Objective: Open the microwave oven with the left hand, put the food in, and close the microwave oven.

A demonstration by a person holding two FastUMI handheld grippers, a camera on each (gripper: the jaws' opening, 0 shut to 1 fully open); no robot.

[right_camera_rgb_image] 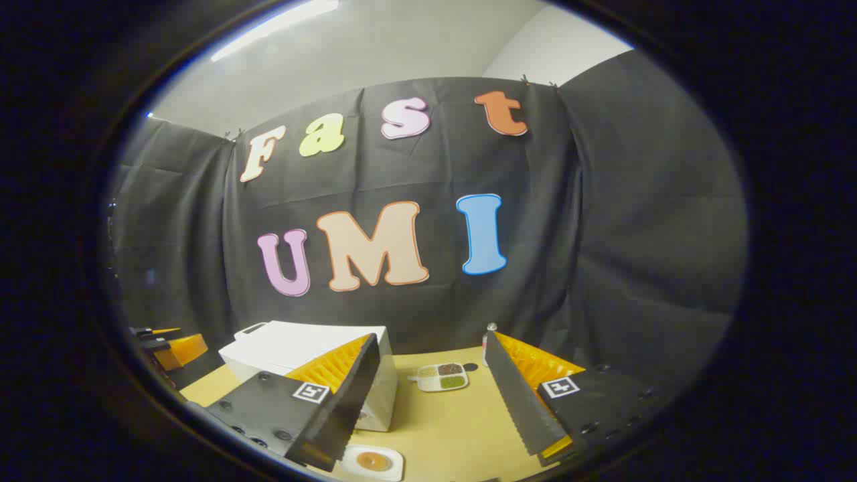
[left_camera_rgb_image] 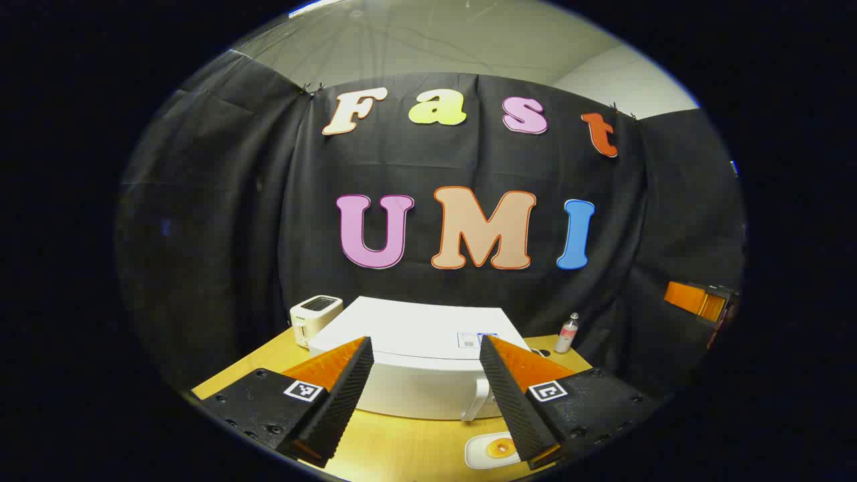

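The white microwave [left_camera_rgb_image: 415,348] stands on the wooden table with its door closed and its handle [left_camera_rgb_image: 477,400] at the front right. My left gripper [left_camera_rgb_image: 425,343] hovers open above and in front of it, holding nothing. A small white dish with round orange food [left_camera_rgb_image: 492,450] lies on the table before the microwave. In the right gripper view the microwave [right_camera_rgb_image: 301,355] sits to the left and the food dish [right_camera_rgb_image: 373,460] lies low between the fingers. My right gripper [right_camera_rgb_image: 432,338] is open and holds nothing. The left gripper [right_camera_rgb_image: 167,345] shows at far left there.
A white toaster [left_camera_rgb_image: 315,318] stands left of the microwave. A small bottle [left_camera_rgb_image: 567,333] stands at the back right. A divided dish of grains [right_camera_rgb_image: 442,376] lies right of the microwave. The right gripper [left_camera_rgb_image: 699,301] hangs at the far right.
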